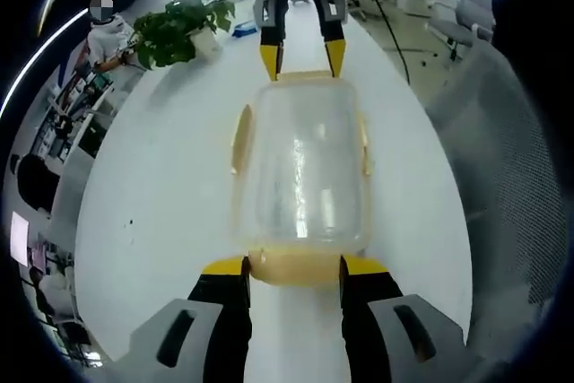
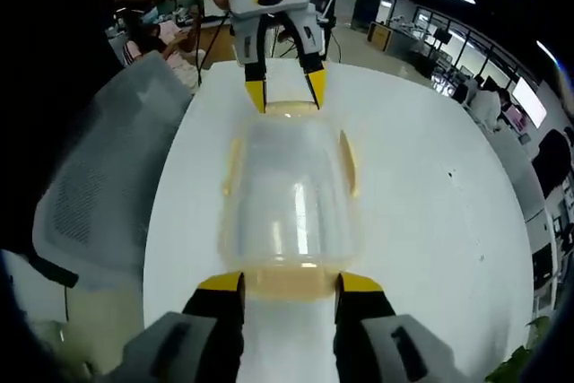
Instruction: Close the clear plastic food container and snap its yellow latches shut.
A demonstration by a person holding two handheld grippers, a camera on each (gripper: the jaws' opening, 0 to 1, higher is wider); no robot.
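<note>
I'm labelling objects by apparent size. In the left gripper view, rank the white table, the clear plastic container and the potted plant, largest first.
1. White oval table
2. Clear plastic food container with yellow latches
3. Green leafy potted plant, though it stands farther away, so its true size is unsure.

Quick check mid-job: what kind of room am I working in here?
Likely an open-plan office or lab: a long white table, a mesh office chair, desks with monitors and a potted plant.

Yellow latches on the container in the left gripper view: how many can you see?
4: one on the container's left long side, one on the right, one at the near end between the left gripper's jaws, one at the far end.
</note>
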